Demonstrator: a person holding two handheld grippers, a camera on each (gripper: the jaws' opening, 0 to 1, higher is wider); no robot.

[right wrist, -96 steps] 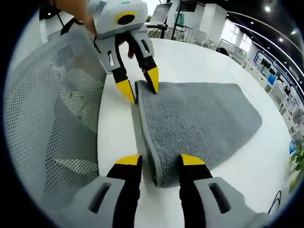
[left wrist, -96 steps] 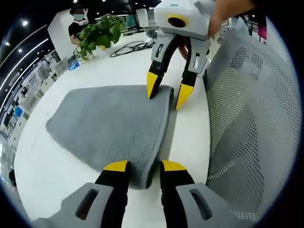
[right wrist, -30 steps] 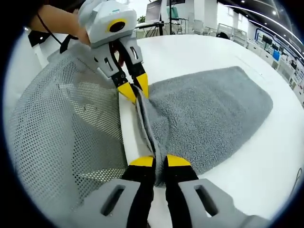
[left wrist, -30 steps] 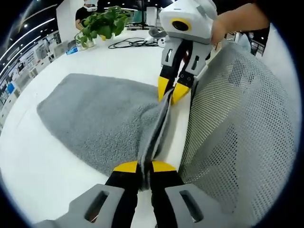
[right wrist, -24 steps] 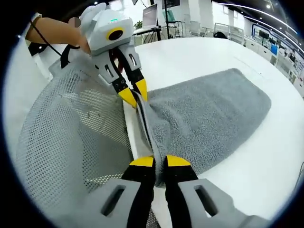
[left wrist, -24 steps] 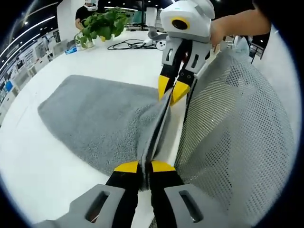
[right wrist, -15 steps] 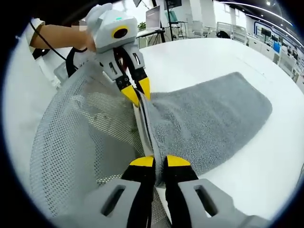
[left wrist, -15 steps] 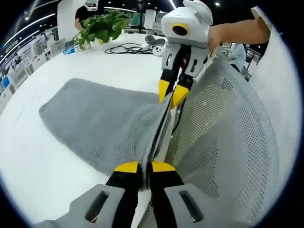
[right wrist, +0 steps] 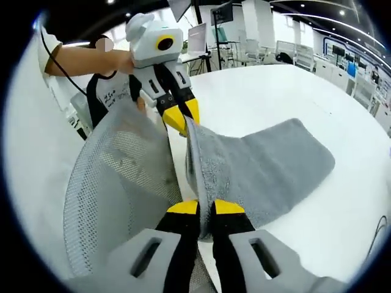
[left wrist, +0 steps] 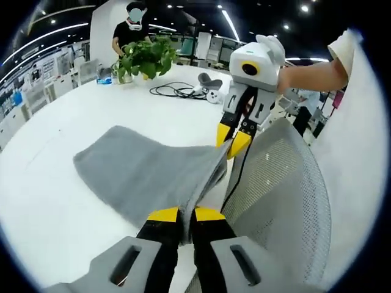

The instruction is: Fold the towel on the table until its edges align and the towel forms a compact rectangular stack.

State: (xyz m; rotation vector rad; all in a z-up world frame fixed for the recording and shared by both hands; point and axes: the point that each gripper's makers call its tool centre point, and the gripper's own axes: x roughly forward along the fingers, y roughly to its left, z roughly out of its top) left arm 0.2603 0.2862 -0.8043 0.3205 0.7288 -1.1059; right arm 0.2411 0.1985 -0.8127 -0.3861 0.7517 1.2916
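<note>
Both yellow-tipped grippers, left (left wrist: 186, 213) and right (right wrist: 206, 206), are pinching the near edge of the grey rectangular terry towel (left wrist: 146, 177), lifting it off the white table (left wrist: 55, 146), apparently to fold it toward 12 o'clock

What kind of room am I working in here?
Probably an open-plan office or lab: a large white table with a potted green plant and black cables, a grey mesh office chair beside it, and rows of desks with monitors behind.

Grey towel (left wrist: 143, 177), near edge raised off table (left wrist: 49, 201).
</note>
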